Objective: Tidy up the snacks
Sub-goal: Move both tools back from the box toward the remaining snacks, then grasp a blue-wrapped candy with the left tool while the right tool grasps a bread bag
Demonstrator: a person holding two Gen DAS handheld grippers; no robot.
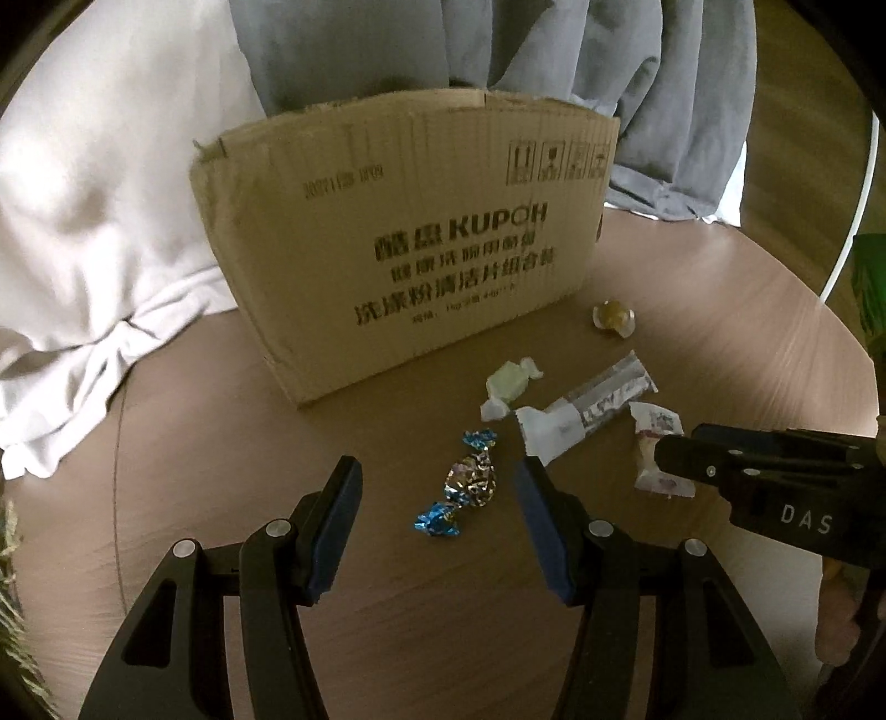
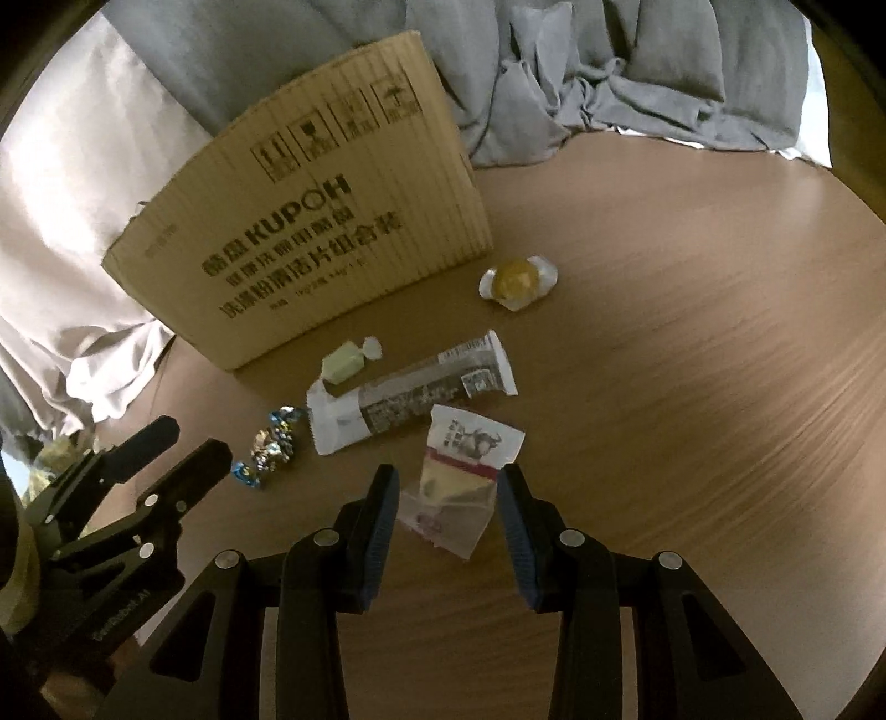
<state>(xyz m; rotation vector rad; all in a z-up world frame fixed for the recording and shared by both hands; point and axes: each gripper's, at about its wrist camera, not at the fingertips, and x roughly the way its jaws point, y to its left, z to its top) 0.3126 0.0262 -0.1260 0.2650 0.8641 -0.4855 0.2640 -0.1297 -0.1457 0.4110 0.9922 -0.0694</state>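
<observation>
A cardboard box [image 1: 410, 243] [image 2: 310, 243] stands on the round wooden table [image 1: 387, 637] [image 2: 692, 415]. Snacks lie in front of it: a blue foil candy [image 1: 468, 482] [image 2: 271, 446], a pale green candy [image 1: 512, 385] [image 2: 346, 360], a long silver-white bar wrapper [image 1: 587, 410] [image 2: 410, 396], a small clear packet with a red stripe [image 1: 656, 454] [image 2: 462, 476] and a round yellow sweet [image 1: 613, 317] [image 2: 518, 279]. My left gripper [image 1: 437, 493] is open, with the foil candy between its fingers. My right gripper [image 2: 448, 498] is open around the clear packet.
Grey cloth [image 1: 498, 50] [image 2: 609, 66] and white cloth [image 1: 94, 221] [image 2: 61, 221] lie behind and left of the box. The right gripper's body [image 1: 775, 482] shows at the right of the left wrist view. The left gripper's body [image 2: 122, 498] shows at the left of the right wrist view.
</observation>
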